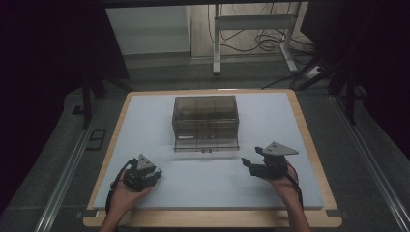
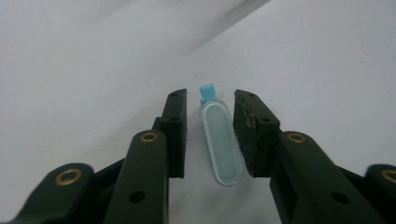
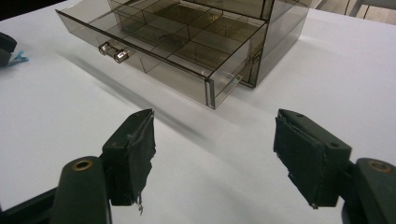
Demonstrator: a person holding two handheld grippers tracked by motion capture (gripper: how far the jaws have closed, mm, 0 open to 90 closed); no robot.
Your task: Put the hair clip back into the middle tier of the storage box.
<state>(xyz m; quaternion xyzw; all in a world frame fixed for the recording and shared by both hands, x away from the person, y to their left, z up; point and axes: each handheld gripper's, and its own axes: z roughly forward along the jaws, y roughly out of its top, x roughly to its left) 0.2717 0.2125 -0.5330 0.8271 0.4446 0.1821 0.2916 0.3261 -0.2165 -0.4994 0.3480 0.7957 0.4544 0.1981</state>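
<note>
One vial (image 2: 222, 140), one drawer box (image 1: 206, 122) — the vial lies between my left gripper (image 2: 210, 135) pads, untouched; my right gripper (image 3: 215, 158) gapes wide.

The left gripper (image 1: 155, 172) sits low at the near left, held in the left hand (image 1: 126, 191), its jaws narrowed but not touching. The right gripper (image 1: 247, 163), near right in the right hand (image 1: 282, 180), holds its jaws wide apart.
</note>
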